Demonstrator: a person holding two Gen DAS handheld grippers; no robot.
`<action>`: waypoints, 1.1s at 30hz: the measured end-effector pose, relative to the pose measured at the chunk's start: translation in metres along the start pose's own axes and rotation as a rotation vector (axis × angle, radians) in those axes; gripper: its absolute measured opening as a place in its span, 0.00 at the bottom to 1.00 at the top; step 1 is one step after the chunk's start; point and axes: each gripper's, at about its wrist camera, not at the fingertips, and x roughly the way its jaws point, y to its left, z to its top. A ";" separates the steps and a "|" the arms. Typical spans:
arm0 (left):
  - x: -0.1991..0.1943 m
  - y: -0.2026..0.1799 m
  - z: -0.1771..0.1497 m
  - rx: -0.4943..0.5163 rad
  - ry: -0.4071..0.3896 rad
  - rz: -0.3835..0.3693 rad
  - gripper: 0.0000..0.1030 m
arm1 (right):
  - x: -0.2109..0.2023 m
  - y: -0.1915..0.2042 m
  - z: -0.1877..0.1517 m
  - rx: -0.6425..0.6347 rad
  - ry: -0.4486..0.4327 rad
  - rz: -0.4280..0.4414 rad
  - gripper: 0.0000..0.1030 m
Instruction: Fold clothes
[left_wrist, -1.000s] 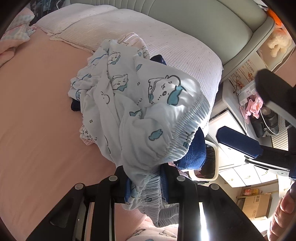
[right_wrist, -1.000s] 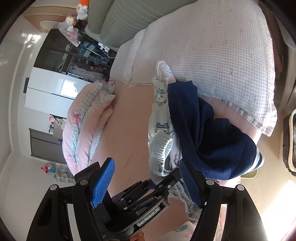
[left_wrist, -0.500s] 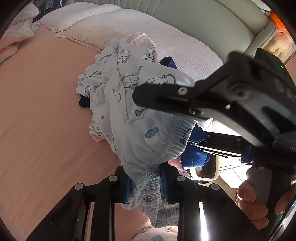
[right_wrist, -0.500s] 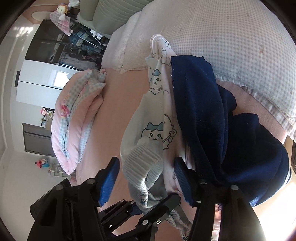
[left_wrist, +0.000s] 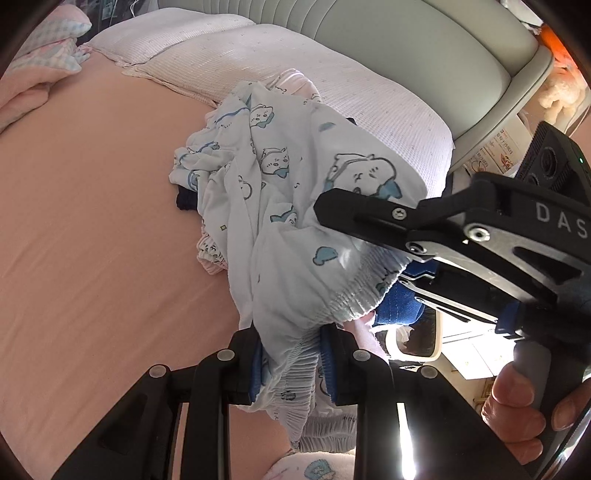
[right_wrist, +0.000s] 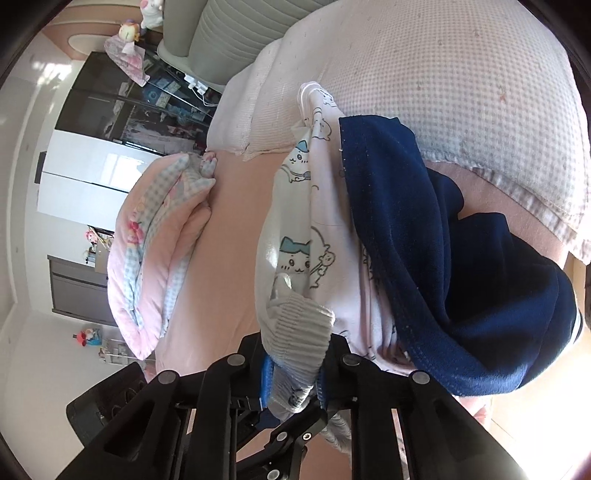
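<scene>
Room: a bedroom; a pink bed (left_wrist: 92, 221) with white pillows (left_wrist: 332, 85) at a grey headboard (left_wrist: 406, 37), and a folded pink quilt (right_wrist: 155, 236) at one side.
Clothes: a crumpled heap near the pillows; printed white pants (left_wrist: 280, 192) on top, a navy garment (right_wrist: 443, 266) tangled against them. Nothing lies flat or folded.
Left gripper (left_wrist: 291, 365): closed on the pants' ribbed waistband.
Right gripper (right_wrist: 295, 373): closed on a ribbed band of the same pants.
Change: a second ago the right gripper hung open and clear of the cloth; it has since come across and clamped on.
Meaning: with both ends of the band held, the pants look ready to be lifted out and spread.
Left view only: the right gripper's body and the hand (left_wrist: 524, 417) holding it.
Right view only: how much navy cloth drapes over the pants, likely to drag along.
</scene>
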 end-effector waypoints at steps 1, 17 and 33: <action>-0.002 0.000 0.000 -0.005 -0.006 -0.004 0.22 | -0.004 0.001 -0.003 0.011 -0.004 0.013 0.16; -0.010 0.015 -0.001 -0.115 -0.006 -0.068 0.47 | -0.013 0.052 -0.008 -0.158 -0.040 0.081 0.15; 0.015 0.012 -0.012 -0.125 0.065 -0.052 0.60 | -0.028 0.108 0.005 -0.278 -0.072 0.218 0.14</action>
